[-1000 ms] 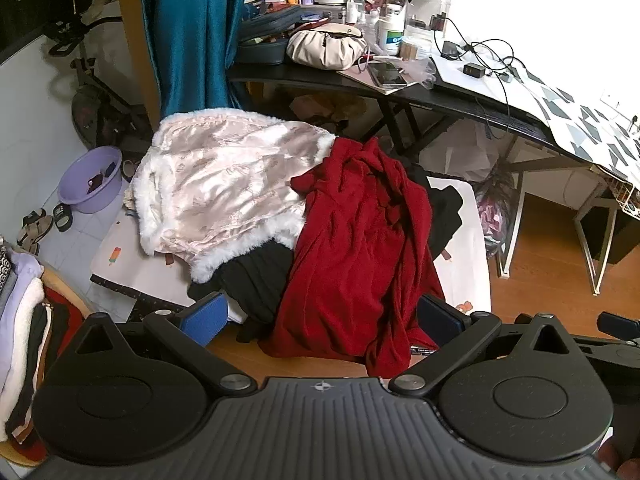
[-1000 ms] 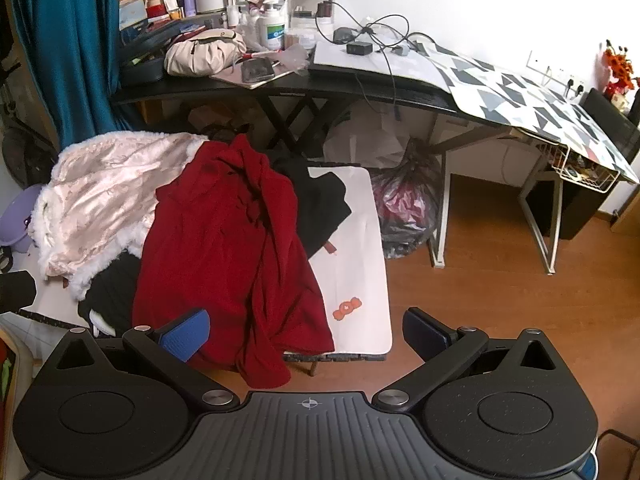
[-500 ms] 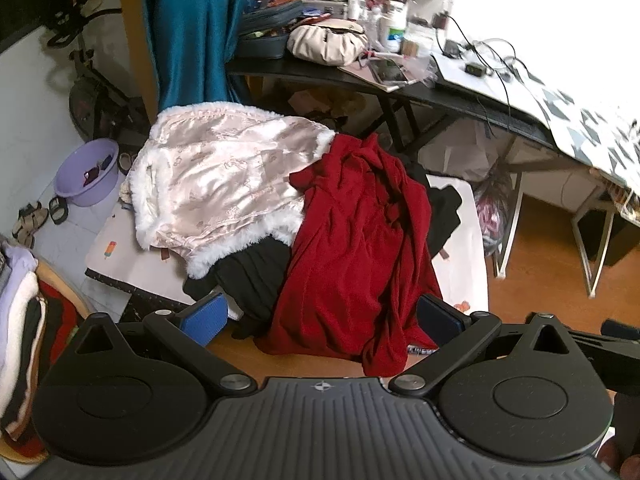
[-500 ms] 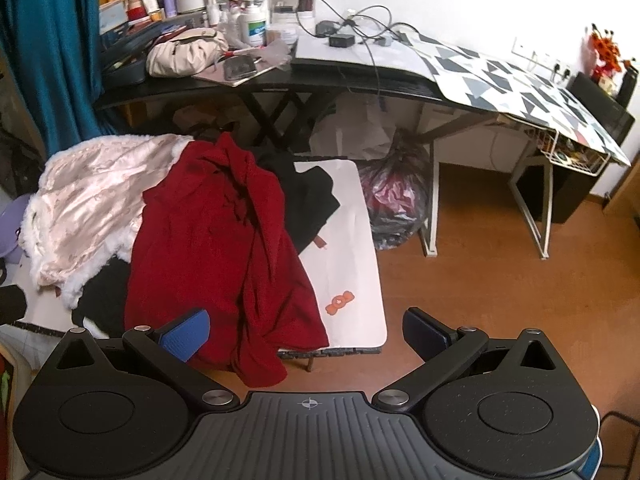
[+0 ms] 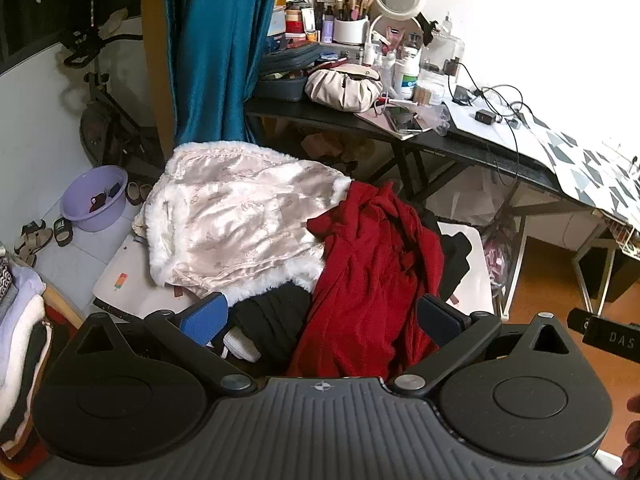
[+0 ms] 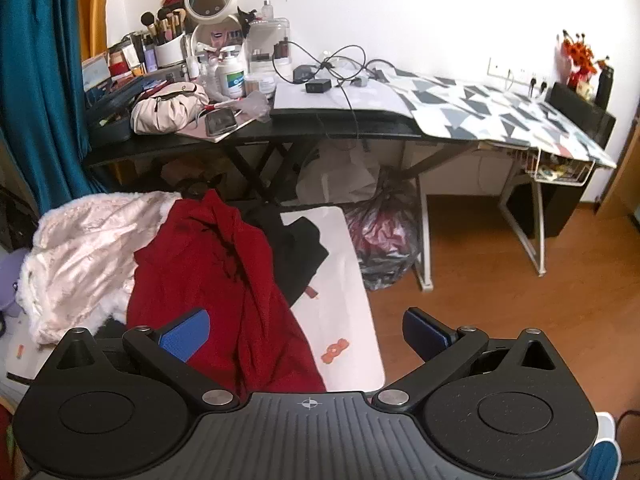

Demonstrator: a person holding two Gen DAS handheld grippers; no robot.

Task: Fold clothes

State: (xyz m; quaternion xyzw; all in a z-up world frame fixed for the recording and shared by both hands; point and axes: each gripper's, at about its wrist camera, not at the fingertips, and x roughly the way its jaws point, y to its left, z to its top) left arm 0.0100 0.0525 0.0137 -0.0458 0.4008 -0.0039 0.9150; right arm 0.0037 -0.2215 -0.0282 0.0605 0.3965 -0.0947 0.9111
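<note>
- The left tool (image 5: 320,316) hangs above the near edge of a low white worktop (image 5: 132,292), its 2 blue-padded fingers spread wide and gripping nothing; the right tool (image 6: 306,330) is likewise spread and empty.
- Clothes to fold lie heaped on that worktop: a red garment (image 5: 372,268) drapes over the near edge, with a cream satin, fur-trimmed jacket (image 5: 236,216) touching its left side and black clothing (image 5: 276,316) under both.
- Only the left wrist view shows a lilac basin (image 5: 94,196) on the floor left of the jacket, holding small dark items, with sandals (image 5: 34,236) beside it and a stack of folded clothes (image 5: 20,320) at the frame's left edge.
- Only the right wrist view shows bare wooden floor (image 6: 480,292) right of the worktop, a full plastic bag (image 6: 382,248) just beyond the worktop's far right corner, and a wire basket (image 6: 560,168) hung under the patterned desk (image 6: 500,108).
- The worktop's right portion (image 6: 336,312) lies uncovered beside the red garment.
</note>
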